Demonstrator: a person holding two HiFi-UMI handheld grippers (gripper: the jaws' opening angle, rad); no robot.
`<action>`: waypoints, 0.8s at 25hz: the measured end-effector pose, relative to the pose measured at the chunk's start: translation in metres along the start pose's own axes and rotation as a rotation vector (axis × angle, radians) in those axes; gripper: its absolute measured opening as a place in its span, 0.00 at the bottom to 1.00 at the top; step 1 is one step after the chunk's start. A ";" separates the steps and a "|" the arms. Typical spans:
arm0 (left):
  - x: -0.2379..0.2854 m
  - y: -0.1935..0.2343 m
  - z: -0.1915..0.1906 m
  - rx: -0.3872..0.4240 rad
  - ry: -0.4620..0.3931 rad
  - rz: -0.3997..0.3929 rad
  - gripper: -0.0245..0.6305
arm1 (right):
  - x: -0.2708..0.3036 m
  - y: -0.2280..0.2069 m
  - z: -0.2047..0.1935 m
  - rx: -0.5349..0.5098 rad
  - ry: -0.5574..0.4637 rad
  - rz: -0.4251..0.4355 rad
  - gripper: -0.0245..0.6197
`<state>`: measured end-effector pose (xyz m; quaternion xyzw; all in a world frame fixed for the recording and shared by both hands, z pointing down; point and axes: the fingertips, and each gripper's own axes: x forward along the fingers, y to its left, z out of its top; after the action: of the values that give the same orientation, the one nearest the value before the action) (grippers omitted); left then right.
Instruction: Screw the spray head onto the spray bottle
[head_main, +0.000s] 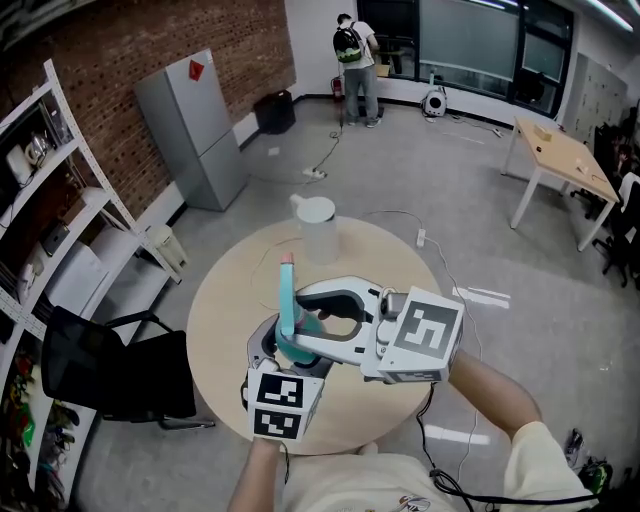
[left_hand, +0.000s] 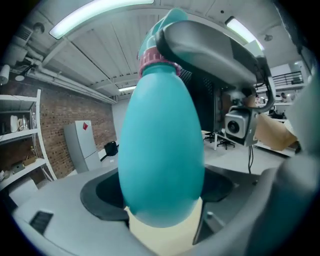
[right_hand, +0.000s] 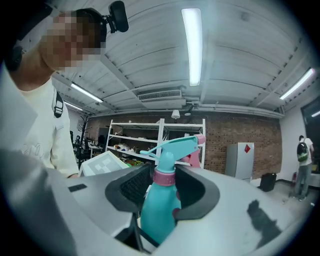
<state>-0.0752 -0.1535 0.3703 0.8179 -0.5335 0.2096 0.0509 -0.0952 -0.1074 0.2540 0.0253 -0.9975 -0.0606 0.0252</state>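
Well inside the rim of the round beige tabletop (head_main: 215, 300), the left gripper (left_hand: 162, 195) clamps the teal plastic bottle (left_hand: 162, 145). Fingers of the right gripper (right_hand: 163, 186) pinch its pink-collared spray head (right_hand: 172, 146).

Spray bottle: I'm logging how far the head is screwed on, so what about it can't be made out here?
Threads under the pink collar: covered by it in every view, so seating is unreadable.
The spray head, left gripper view: mostly behind a jaw of the right gripper.
Base of the spray bottle, head view: buried between the left gripper and the right one.
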 end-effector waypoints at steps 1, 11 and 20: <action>-0.001 -0.001 0.000 0.004 -0.002 -0.022 0.69 | 0.001 0.002 -0.002 0.010 0.008 0.015 0.27; -0.020 0.003 0.017 0.045 -0.066 -0.195 0.69 | -0.022 0.012 0.003 -0.001 0.069 0.127 0.35; -0.052 -0.038 0.015 0.134 -0.075 -0.568 0.69 | -0.054 -0.014 0.029 0.077 0.028 0.208 0.43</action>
<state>-0.0545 -0.0979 0.3418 0.9432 -0.2698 0.1912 0.0336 -0.0423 -0.1152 0.2207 -0.0766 -0.9959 -0.0189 0.0442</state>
